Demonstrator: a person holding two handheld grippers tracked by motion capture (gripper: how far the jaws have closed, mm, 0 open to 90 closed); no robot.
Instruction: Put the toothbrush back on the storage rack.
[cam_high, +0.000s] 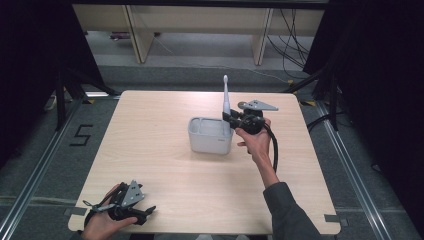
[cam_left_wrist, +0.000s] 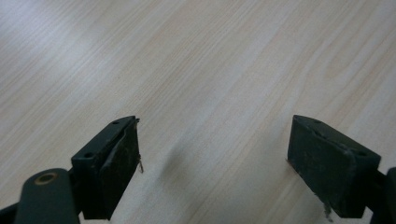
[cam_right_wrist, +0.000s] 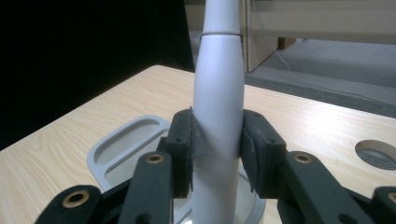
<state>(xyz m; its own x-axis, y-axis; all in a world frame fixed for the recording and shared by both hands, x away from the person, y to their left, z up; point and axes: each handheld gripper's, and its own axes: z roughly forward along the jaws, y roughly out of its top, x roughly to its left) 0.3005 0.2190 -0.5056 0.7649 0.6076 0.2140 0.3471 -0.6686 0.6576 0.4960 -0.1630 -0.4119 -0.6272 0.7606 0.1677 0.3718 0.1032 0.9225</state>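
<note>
A white electric toothbrush (cam_high: 226, 102) stands upright at the right end of a pale grey holder box (cam_high: 210, 135) in the middle of the table. My right gripper (cam_high: 229, 118) is shut on the toothbrush's handle (cam_right_wrist: 218, 112), both pads pressed against its sides just above the holder (cam_right_wrist: 122, 144). Whether the toothbrush's lower end rests in the holder is hidden by the jaws. My left gripper (cam_high: 148, 212) lies low at the table's near left corner, open, with only bare wood between its pads (cam_left_wrist: 122, 161).
The wooden table (cam_high: 150, 150) has a round cable hole (cam_right_wrist: 377, 153) near its far right edge. Beyond the table are pale furniture legs (cam_high: 137, 35) and loose cables (cam_high: 292, 45) on a grey floor. Black curtains flank both sides.
</note>
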